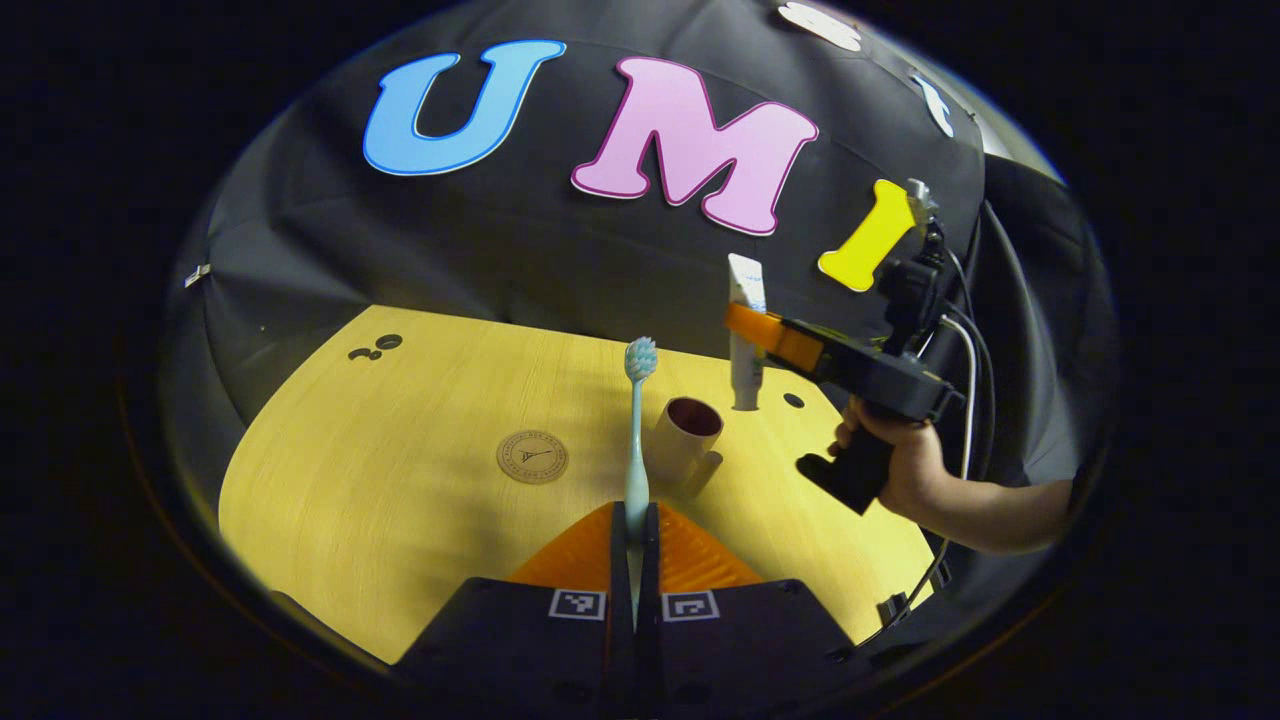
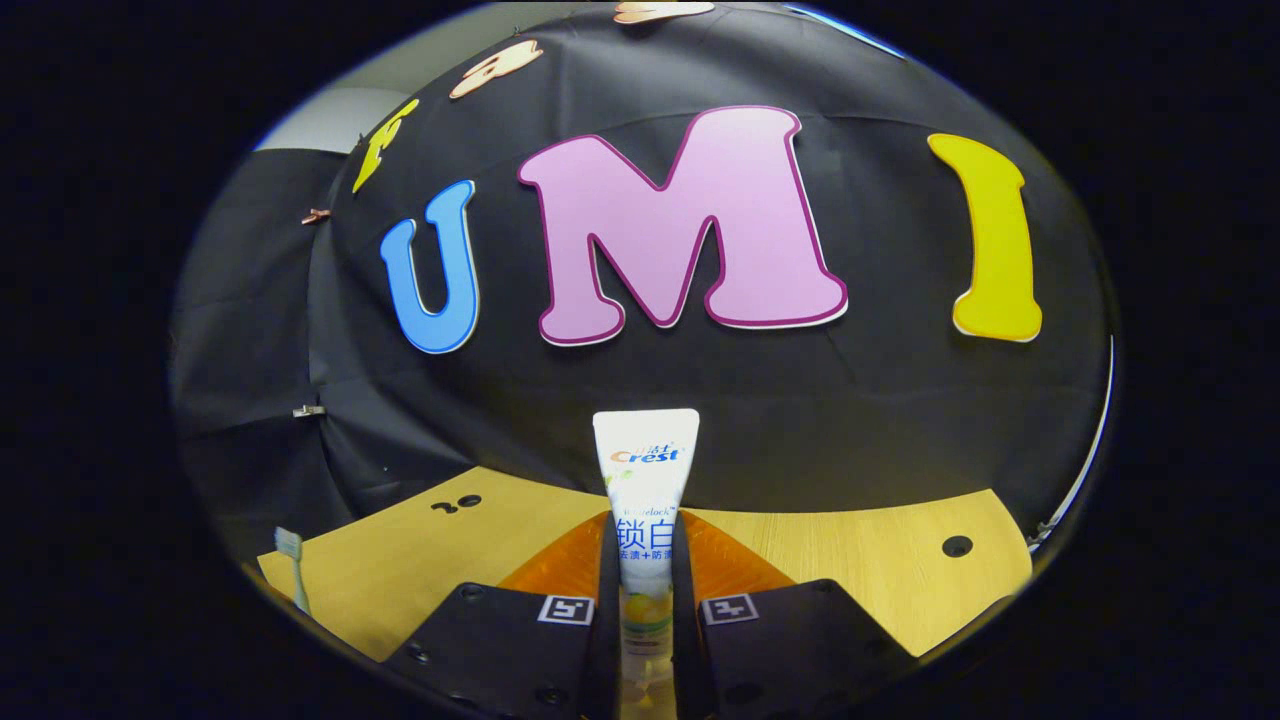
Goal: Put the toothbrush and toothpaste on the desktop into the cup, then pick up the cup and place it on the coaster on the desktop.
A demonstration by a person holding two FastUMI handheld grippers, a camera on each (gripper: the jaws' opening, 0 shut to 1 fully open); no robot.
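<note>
In the left gripper view my left gripper (image 1: 636, 530) is shut on a light blue toothbrush (image 1: 637, 430), which stands upright with its bristles on top. Just beyond it on the wooden desktop (image 1: 380, 480) stands a beige cup (image 1: 685, 435) with a dark red inside. A round brown coaster (image 1: 532, 456) lies to the cup's left. Off to the right, above and beyond the cup, a hand (image 1: 905, 465) holds my right gripper (image 1: 745, 325), shut on an upright white toothpaste tube (image 1: 746, 340). In the right gripper view my right gripper (image 2: 645, 560) clamps the toothpaste tube (image 2: 645, 490), and the toothbrush (image 2: 291, 565) shows at the lower left.
The desktop has small dark cable holes at the far left (image 1: 375, 347) and behind the cup (image 1: 793, 400). The booth's black cloth wall rises right behind the desk's far edge. A cable (image 1: 968, 400) hangs from the right gripper.
</note>
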